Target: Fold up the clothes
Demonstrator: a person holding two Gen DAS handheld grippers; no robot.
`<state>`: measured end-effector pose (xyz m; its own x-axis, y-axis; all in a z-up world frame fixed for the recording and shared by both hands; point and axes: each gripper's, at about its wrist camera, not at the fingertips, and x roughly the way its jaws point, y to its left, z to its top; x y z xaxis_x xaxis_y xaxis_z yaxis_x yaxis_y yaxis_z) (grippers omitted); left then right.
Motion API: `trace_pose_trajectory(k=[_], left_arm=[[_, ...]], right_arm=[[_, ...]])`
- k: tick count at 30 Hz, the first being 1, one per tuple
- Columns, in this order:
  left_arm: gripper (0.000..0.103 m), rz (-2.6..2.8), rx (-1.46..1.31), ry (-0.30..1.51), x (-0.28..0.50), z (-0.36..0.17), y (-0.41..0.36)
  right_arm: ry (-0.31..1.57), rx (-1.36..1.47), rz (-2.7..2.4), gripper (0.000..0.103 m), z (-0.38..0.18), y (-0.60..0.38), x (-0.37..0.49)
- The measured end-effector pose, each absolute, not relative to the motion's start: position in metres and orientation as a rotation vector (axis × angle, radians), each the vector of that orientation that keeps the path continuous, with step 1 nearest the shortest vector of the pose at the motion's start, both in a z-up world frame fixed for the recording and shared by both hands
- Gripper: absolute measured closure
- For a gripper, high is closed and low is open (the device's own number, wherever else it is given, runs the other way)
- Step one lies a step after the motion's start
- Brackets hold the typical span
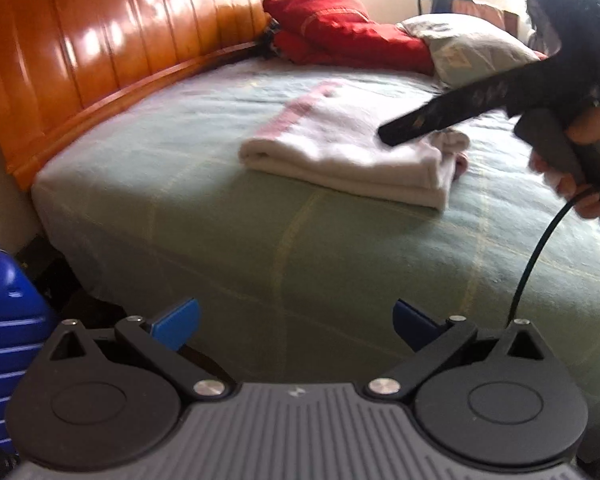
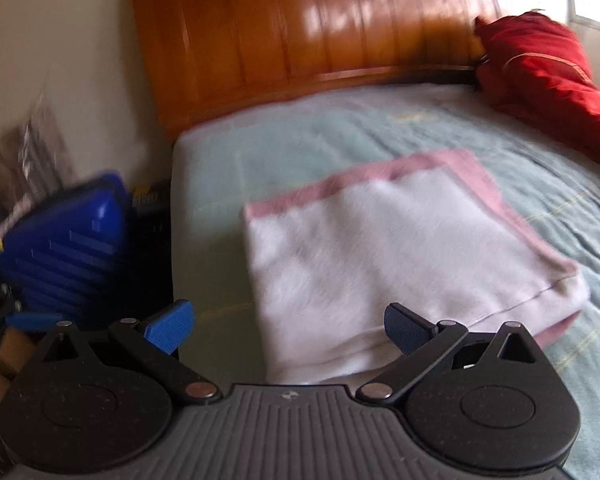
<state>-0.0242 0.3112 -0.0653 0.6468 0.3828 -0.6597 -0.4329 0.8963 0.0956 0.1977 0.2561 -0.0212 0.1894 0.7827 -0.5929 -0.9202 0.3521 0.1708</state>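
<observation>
I am holding my left gripper (image 1: 296, 320) low over the near part of the bed (image 1: 260, 248), its jaws spread wide with nothing between them. My right gripper (image 2: 288, 328) is hanging just above the near edge of the folded garment (image 2: 380, 264), jaws likewise wide and gripping nothing; from the left wrist view I am seeing its dark body reaching in from the right, carried by my hand (image 1: 580, 168), with a black cable (image 1: 536, 256) trailing down from it. The garment is lying near the middle of the bed, a thick white stack with a pink band along its far edge, the layers squared up on the near and left sides, while a small bunched bit is sticking out at the right end. Beyond it a red cushion (image 1: 340, 28) and a pale pillow (image 1: 472, 48) are resting against the far end, by the wooden headboard (image 1: 120, 52), and a blue suitcase (image 2: 68, 248) is standing on the floor to the left. I am judging that the folding itself is nearly finished and that I am tidying or releasing the stack. The next move, as I am reading it, calls for tucking that loose right end under or smoothing the top, then lifting both grippers clear without dragging the layers apart. The pictures are blurred, so finer creases are escaping me.
</observation>
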Motion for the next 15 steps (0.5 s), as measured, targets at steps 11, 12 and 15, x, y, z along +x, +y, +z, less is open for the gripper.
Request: trace_pose_trajectory(k=[11,12,15], left_arm=[[0.001,0.404,-0.099,0.633,-0.022,-0.061,0.296],[0.001,0.399,-0.104,0.632,-0.021,-0.060,0.295],[0.001,0.378,-0.123,0.635,-0.019,-0.056,0.291]], right_arm=[[0.796,-0.175,0.999,0.000,-0.041,0.222,0.230],[0.789,-0.172,1.007,0.000,-0.037,0.215,0.225],[0.765,-0.199,1.004,0.000,-0.023,0.192,0.204]])
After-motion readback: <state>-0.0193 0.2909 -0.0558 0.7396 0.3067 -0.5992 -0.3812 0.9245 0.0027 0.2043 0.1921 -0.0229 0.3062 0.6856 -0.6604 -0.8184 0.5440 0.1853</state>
